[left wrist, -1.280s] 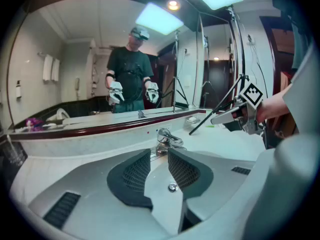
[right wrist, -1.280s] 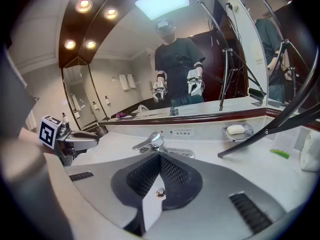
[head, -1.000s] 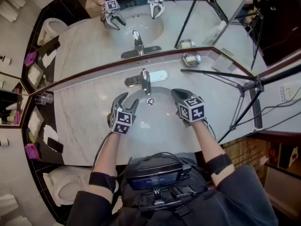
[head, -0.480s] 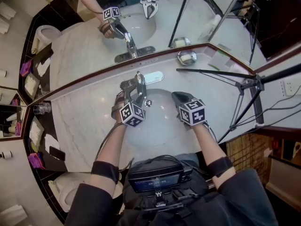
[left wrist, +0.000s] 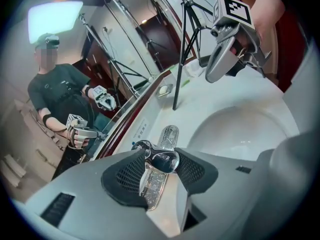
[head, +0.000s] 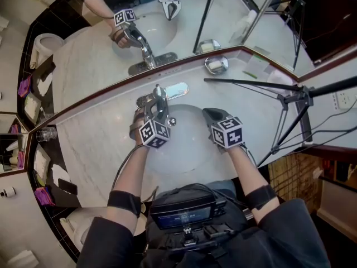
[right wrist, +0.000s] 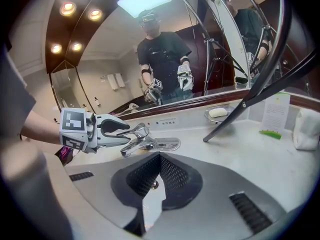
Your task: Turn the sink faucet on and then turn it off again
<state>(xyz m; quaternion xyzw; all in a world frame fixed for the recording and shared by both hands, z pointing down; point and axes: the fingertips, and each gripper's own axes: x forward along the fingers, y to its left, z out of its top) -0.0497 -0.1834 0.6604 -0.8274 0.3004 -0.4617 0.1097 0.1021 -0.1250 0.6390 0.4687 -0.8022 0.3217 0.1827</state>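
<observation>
Marble vanity top [head: 100,144], basin [head: 187,149] at centre. Faucet lever [head: 158,96] at the basin's 12 o'clock. The left gripper [head: 152,111] straddles it, its jaws just closing onto it. Right gripper [head: 208,114] at the basin's 2 o'clock rim, jaws together (marker cube uppermost). Soap dish [head: 216,65] at 1 o'clock, glass tumbler [head: 49,133] at 9, tripod [head: 293,102] at 3.

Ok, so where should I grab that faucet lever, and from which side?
Probably take the lever at its rounded free end, which juts forward over the basin. Come from the front, one jaw on each side; the spout sits below and the mirror behind.
</observation>
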